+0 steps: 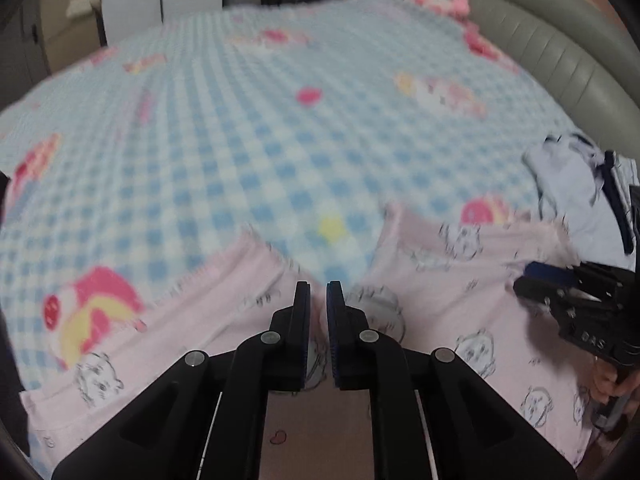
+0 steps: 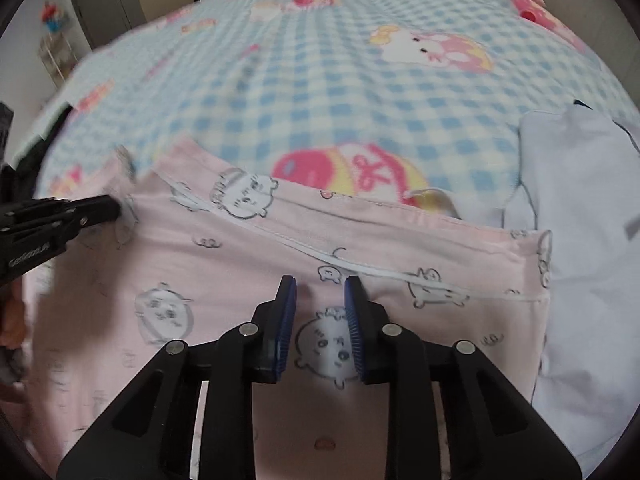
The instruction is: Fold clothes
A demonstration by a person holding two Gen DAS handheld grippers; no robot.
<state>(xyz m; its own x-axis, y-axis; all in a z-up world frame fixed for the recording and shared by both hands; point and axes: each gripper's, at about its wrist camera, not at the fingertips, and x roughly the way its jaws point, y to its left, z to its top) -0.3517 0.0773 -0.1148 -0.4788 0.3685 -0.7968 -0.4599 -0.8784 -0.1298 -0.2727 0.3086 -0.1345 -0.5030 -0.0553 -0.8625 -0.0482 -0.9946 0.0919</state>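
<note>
A pink garment printed with small cartoon animal faces is spread on a bed covered by a blue-and-white checked blanket with pink and yellow cartoon figures. In the left wrist view two parts of the pink cloth, possibly legs, are seen to fork apart, with the blanket showing between them; much of this view is blurred. In the right wrist view a white-piped seam is seen running slantwise across the garment, and its far edge is laid over one of the blanket's pink and yellow figures.

The left tongs are held low over the pink cloth at the fork, their pads brought almost together with only a thin gap between them; whether cloth is pinched there cannot be told. In the right wrist view their tip is seen at the garment's left edge, against a blurred fold of cloth.

The right tongs are spread apart above the garment, with a printed face visible between the fingers and nothing gripped.

A pale blue-white garment with dark trim is lying just beside the pink one on its right. A padded grey headboard is seen beyond the blanket.
</note>
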